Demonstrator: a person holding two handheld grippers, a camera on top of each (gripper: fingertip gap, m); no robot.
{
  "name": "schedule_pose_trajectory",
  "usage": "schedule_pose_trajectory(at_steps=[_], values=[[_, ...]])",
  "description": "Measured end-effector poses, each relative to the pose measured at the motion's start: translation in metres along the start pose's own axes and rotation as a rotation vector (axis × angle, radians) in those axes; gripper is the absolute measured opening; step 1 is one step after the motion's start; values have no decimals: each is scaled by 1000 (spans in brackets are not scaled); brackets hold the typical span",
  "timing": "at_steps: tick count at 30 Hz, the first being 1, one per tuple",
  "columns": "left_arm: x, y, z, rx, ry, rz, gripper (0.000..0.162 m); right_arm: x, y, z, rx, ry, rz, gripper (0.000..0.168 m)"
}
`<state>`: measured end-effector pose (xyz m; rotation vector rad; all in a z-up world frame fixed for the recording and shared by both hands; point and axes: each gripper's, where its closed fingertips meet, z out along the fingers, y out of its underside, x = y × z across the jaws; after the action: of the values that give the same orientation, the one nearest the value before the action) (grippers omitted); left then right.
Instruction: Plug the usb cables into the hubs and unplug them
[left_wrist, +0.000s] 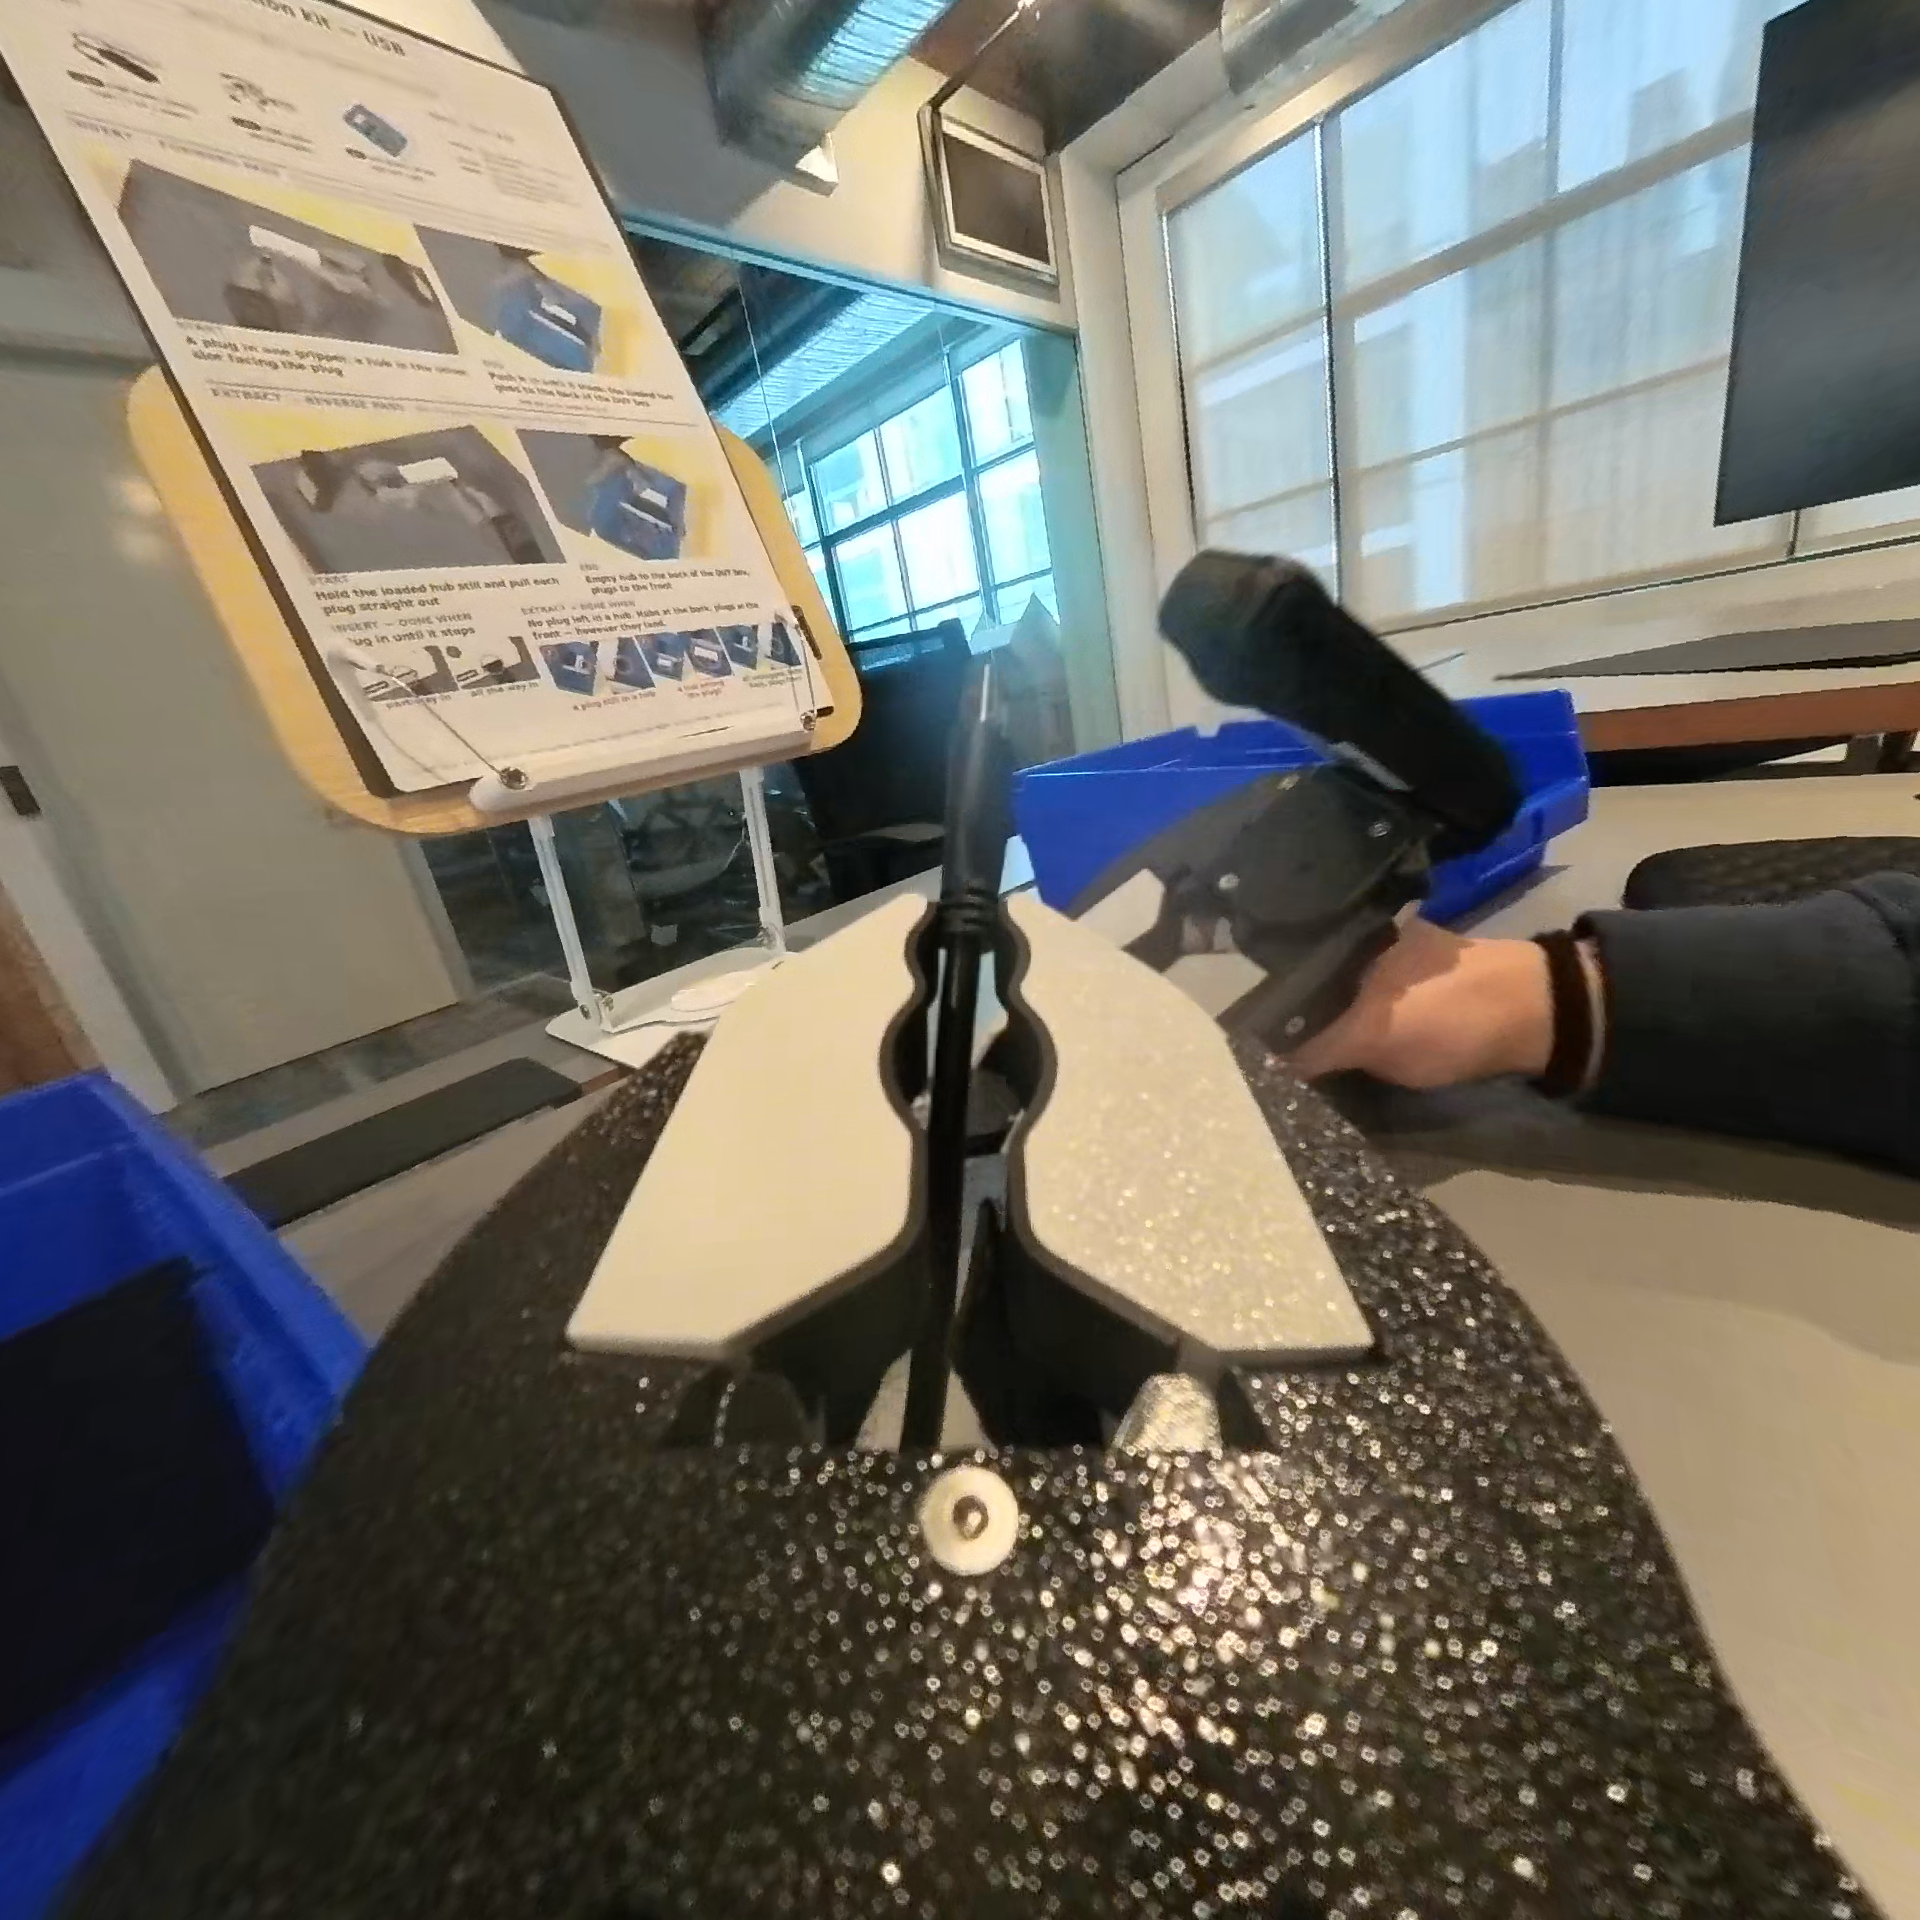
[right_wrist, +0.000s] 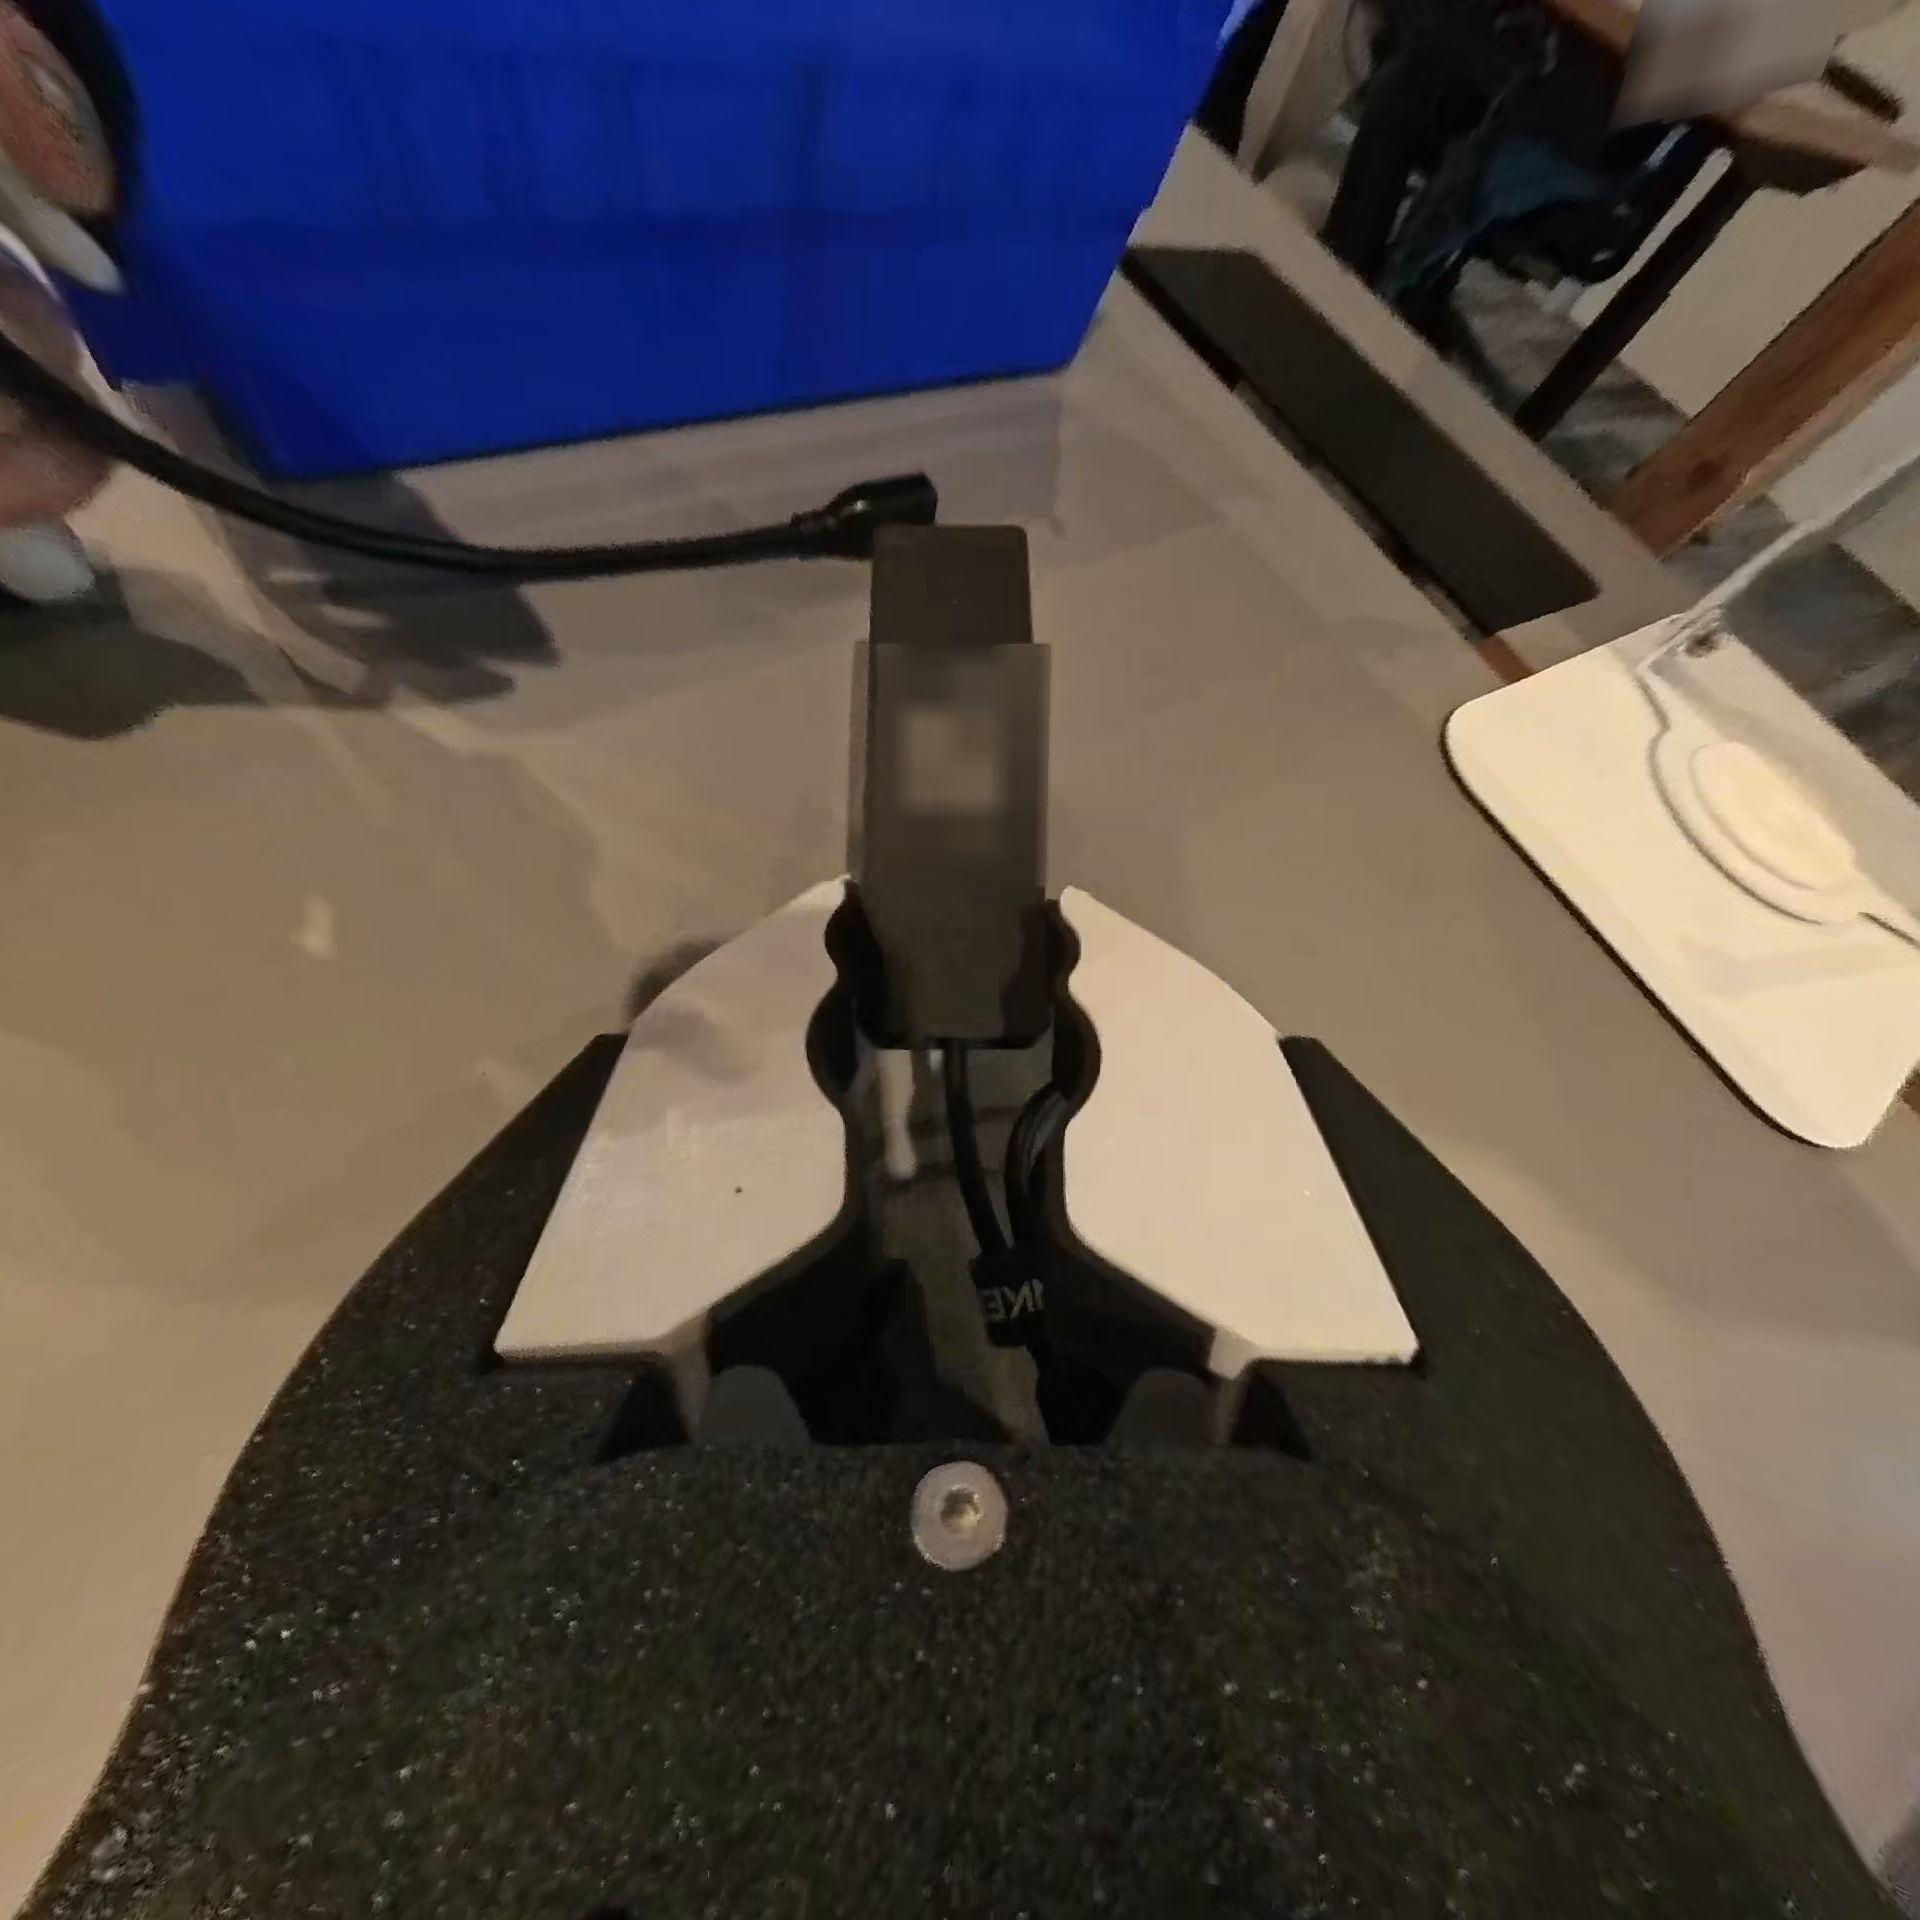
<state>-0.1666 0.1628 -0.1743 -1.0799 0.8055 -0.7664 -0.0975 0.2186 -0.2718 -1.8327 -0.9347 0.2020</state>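
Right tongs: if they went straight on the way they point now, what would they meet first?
Probably the black cable plug lying just past the hub that the right tongs hold; behind it stands the blue bin. Depth is unclear.

I count two tools: my left tool (left_wrist: 961, 935) at 12 o'clock in its own view and my right tool (right_wrist: 948, 935) likewise. There is one USB cable (left_wrist: 951, 997), one dark hub (right_wrist: 948, 790), and one instruction sheet (left_wrist: 416, 395) at 10 o'clock. Two blue bins sit on the tabletop (left_wrist: 1662, 1351): one (left_wrist: 135, 1351) at 9 o'clock, another (left_wrist: 1174, 800) at 1 o'clock.
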Motion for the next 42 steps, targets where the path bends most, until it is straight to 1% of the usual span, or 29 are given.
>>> schedule_pose_trajectory(at_steps=[7, 12, 13, 17, 20, 22, 30, 34, 42], values=[[-2, 9, 3, -77, -30, -24, 9, 7, -26, -35, 156, 129, 31, 33], [9, 14, 6, -139, 10, -82, 9, -1, -44, -60, 291, 80, 170, 33], [11, 12, 7, -119, 32, -94, 9, 0, -45, -64, 313, 72, 196, 33], [21, -12, 1, 51, 141, -176, 9, 9, -51, -79, 379, 87, 248, 33], [16, -20, -2, 106, 133, -185, 9, 13, -52, -84, 397, 95, 267, 33], [14, -22, -3, 114, 125, -171, 9, 14, -51, -83, 395, 92, 275, 33], [32, -13, 1, 49, 165, -28, 9, 10, -52, -81, 394, 66, 277, 33], [41, -13, 1, 45, 184, 35, 9, 10, -52, -81, 400, 64, 278, 33], [44, -9, 2, 22, 191, 67, 9, 10, -51, -80, 396, 60, 284, 33]])
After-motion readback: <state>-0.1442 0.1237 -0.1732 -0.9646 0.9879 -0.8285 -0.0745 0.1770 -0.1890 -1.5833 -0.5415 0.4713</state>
